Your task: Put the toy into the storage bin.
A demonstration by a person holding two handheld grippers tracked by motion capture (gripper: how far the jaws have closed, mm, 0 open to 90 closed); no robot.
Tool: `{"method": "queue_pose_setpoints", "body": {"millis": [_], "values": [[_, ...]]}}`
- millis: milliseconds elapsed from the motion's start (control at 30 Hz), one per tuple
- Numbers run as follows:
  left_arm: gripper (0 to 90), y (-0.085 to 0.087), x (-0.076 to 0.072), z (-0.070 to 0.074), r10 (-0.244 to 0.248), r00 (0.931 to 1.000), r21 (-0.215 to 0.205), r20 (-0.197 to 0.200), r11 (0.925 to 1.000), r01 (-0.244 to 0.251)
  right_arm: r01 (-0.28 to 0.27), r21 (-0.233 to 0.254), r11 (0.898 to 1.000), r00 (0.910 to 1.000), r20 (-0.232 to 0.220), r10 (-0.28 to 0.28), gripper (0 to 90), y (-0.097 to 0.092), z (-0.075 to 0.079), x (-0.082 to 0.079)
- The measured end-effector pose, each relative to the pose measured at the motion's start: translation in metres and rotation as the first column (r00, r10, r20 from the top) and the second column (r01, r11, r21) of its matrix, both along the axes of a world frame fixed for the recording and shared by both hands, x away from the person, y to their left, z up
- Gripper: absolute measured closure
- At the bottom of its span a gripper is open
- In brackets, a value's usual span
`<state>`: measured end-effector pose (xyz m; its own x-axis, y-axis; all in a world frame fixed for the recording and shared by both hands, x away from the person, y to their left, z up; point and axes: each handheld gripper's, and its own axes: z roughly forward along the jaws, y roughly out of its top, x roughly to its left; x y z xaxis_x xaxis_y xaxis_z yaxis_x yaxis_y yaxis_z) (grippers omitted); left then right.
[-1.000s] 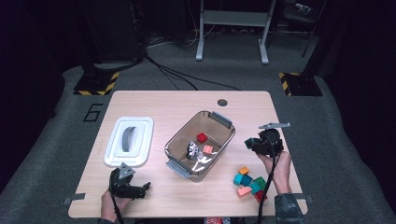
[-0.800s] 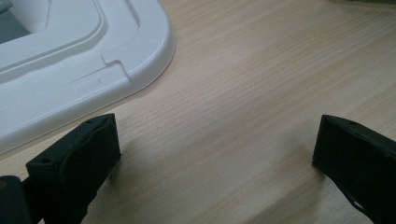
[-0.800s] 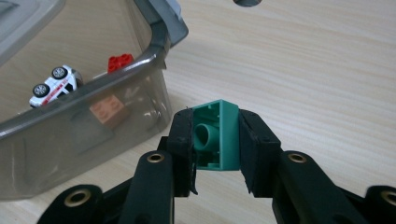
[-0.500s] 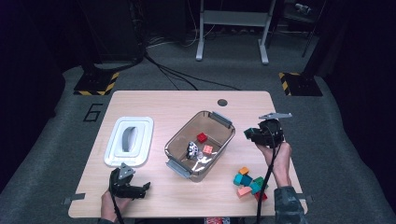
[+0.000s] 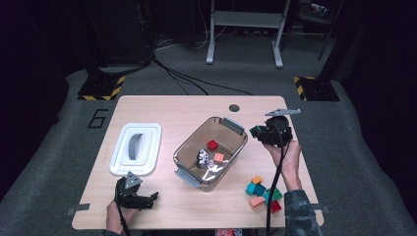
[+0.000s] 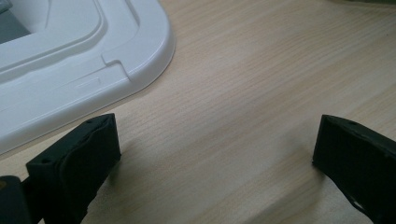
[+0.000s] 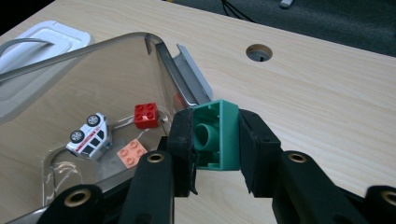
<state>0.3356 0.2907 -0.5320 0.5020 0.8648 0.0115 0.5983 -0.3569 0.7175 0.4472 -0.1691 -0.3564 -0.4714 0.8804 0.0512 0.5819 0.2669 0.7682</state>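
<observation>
Lift done: right gripper [image 7: 215, 140], clenched on a green plastic building brick [image 7: 215, 135], has risen beside the clear plastic bin [image 5: 196, 147] (drop-in looks next).

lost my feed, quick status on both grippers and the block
Right gripper shut on green block, raised beside the clear bin. Left gripper open, resting on the table near the white lid. Nothing between block and bin.

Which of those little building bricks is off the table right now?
The green brick, clamped in the right gripper beside the bin. The loose pile lies on the table; the red brick sits inside the bin.
</observation>
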Motion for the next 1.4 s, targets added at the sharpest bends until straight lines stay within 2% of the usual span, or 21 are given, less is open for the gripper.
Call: {"method": "queue_pose_setpoints", "body": {"millis": [233, 533, 767, 1033, 1167, 1400], "values": [[0.5, 0.0, 0.0, 0.0, 0.0, 1.0, 0.0, 0.0, 1.0, 0.0, -0.028, -0.002, 1.0, 0.9996, 0.006, 0.028, 68.2, 0.014, 0.004, 0.005], [0.5, 0.0, 0.0, 0.0, 0.0, 1.0, -0.001, 0.0, 1.0, 0.0, -0.061, -0.004, 0.998, 0.9979, -0.022, 0.061, 68.2, 0.036, 0.003, 0.012], [0.5, 0.0, 0.0, 0.0, 0.0, 1.0, -0.001, -0.002, 1.0, 0.0, -0.076, -0.06, 0.995, 0.9957, -0.058, 0.073, 68.1, 0.05, -0.007, 0.017], [0.5, 0.0, 0.0, 0.0, 0.0, 1.0, -0.001, -0.002, 1.0, 0.0, -0.074, -0.09, 0.993, 0.9934, -0.094, 0.065, 67.8, 0.053, -0.017, 0.02], [0.5, 0.0, 0.0, 0.0, 0.0, 1.0, 0.0, -0.002, 1.0, 0.0, -0.072, -0.097, 0.993, 0.9937, -0.093, 0.063, 67.3, 0.052, -0.017, 0.019], [0.5, 0.0, 0.0, 0.0, 0.001, 1.0, 0.0, -0.003, 1.0, -0.001, -0.055, -0.098, 0.994, 0.9937, -0.103, 0.044, 60.2, 0.049, -0.017, 0.019]]}}
